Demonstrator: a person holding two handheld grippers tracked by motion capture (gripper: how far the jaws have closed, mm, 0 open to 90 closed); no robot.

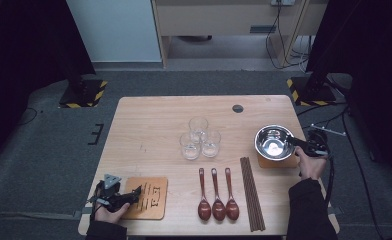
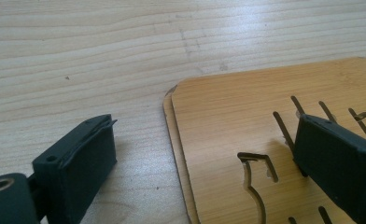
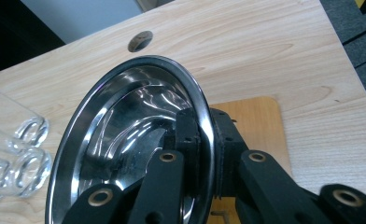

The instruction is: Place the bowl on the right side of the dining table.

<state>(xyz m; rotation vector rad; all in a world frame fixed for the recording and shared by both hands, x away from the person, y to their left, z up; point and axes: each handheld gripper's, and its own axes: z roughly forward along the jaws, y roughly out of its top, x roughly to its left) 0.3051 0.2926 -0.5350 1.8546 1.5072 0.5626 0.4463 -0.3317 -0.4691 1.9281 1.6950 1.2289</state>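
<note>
A shiny steel bowl (image 1: 273, 142) is at the table's right side, over a wooden coaster (image 1: 279, 163). My right gripper (image 1: 295, 141) is shut on its rim. In the right gripper view the bowl (image 3: 125, 121) looks tilted, with one jaw inside and one outside the rim, and my right gripper (image 3: 204, 126) pinches it above the coaster (image 3: 258, 121). At the front left lies a slotted wooden coaster (image 1: 151, 200). My left gripper (image 1: 136, 192) is open at its left edge. In the left gripper view my left gripper (image 2: 207, 135) has one jaw over the bare table and one over the coaster (image 2: 246, 107), which shows a second layer beneath.
Three clear glasses (image 1: 200, 137) stand together mid-table, also seen as glasses (image 3: 17, 149) beside the bowl. Three dark spoons (image 1: 217, 192) and a bundle of chopsticks (image 1: 251, 192) lie near the front edge. A round hole (image 1: 238, 108) is at the table's back.
</note>
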